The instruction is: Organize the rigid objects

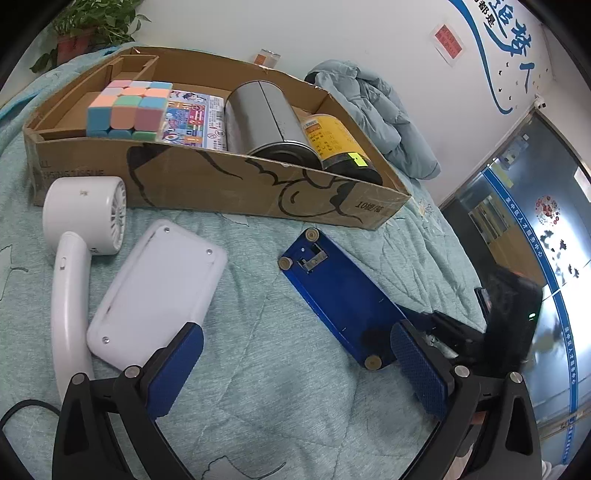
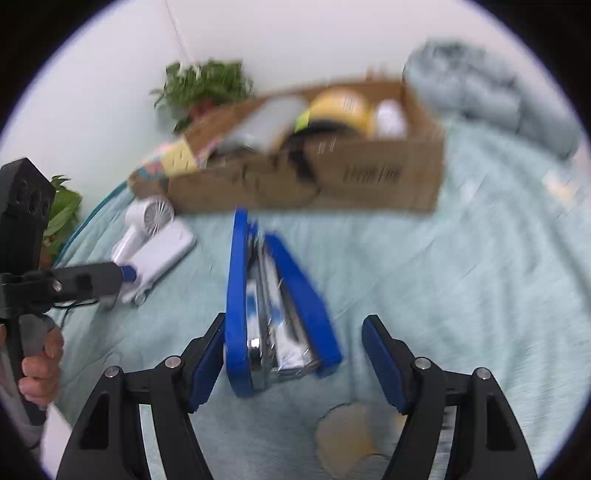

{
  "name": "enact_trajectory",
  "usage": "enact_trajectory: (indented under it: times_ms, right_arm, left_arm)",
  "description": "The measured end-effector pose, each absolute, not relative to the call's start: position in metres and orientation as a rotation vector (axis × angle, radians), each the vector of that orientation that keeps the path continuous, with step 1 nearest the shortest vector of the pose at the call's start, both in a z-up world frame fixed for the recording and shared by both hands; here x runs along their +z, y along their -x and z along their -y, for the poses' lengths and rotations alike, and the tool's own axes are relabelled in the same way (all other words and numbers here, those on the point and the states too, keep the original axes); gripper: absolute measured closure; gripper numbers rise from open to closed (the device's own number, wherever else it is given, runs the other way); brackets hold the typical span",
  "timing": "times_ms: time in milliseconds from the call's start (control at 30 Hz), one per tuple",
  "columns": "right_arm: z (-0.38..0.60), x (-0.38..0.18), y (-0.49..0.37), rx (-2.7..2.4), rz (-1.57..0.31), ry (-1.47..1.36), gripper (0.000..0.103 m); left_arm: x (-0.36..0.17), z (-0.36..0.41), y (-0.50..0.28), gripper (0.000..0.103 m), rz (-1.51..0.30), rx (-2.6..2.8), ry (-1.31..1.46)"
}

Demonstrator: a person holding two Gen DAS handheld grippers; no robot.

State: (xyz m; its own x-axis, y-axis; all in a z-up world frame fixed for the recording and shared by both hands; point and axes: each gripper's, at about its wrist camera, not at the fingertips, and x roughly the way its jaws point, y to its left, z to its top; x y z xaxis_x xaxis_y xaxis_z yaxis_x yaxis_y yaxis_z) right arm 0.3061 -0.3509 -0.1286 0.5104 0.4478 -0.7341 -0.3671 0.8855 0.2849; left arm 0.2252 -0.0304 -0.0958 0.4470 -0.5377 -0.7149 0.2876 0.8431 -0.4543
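Observation:
A blue stapler (image 1: 340, 295) lies on the teal bedspread in front of a cardboard box (image 1: 221, 184). In the blurred right wrist view the stapler (image 2: 236, 288) sits on its side between the fingers of my right gripper (image 2: 295, 332). The jaws stand open; the left pad (image 2: 207, 354) is against the stapler's base and the right pad is clear of it. My left gripper (image 1: 295, 343) is open and empty over bare bedspread, between the stapler and a white flat device (image 1: 159, 288). The box holds a pastel puzzle cube (image 1: 129, 107), a silver can (image 1: 266, 118) and a yellow can (image 1: 332, 144).
A white hair dryer (image 1: 81, 221) lies left of the white device, its cord trailing toward me. A grey-blue jacket (image 1: 376, 110) is heaped behind the box at the right. A potted plant (image 1: 92, 26) stands by the wall. A hand (image 2: 37, 369) holds the left gripper's handle.

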Motion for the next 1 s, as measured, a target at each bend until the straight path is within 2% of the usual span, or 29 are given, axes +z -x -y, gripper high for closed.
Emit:
enact_trajectory:
  times_ms: [33,133,233,500,567,600,667,733,933,1000]
  right_arm:
    - [0.345,-0.13,-0.302,0.494,-0.885,-0.064,0.032]
    - [0.331,-0.132,-0.298,0.482,-0.87,0.017,0.054]
    - [0.322,-0.131,-0.294,0.457,-0.84,0.104,0.055]
    - [0.267,-0.141,-0.247,0.217,-0.575,0.783,0.054]
    - [0.251,-0.148,-0.235,0.206,-0.534,0.879,0.05]
    - [0.246,-0.148,-0.226,0.242,-0.513,0.885,0.048]
    - [0.241,-0.14,-0.207,0.384,-0.481,0.828,0.029]
    - [0.247,-0.127,-0.199,0.491,-0.498,0.681,0.02]
    - [0.293,-0.128,-0.237,0.517,-0.73,0.268,0.021]
    - [0.299,-0.134,-0.247,0.52,-0.787,0.212,0.022]
  left_arm:
    - [-0.096,0.032,-0.226,0.001,-0.985,-0.52,0.284]
    - [-0.096,0.036,-0.227,0.001,-0.988,-0.526,0.275]
    - [-0.096,0.04,-0.227,0.001,-0.989,-0.534,0.269]
    - [-0.091,0.035,-0.231,0.001,-0.968,-0.538,0.285]
    - [-0.092,0.034,-0.232,0.001,-0.976,-0.536,0.292]
    - [-0.093,0.033,-0.232,0.001,-0.982,-0.539,0.298]
    - [-0.097,0.034,-0.233,0.001,-1.0,-0.55,0.308]
    - [-0.1,0.035,-0.233,0.001,-1.016,-0.559,0.305]
    - [-0.112,0.049,-0.235,0.001,-1.063,-0.598,0.319]
    - [-0.115,0.056,-0.235,0.001,-1.079,-0.616,0.327]
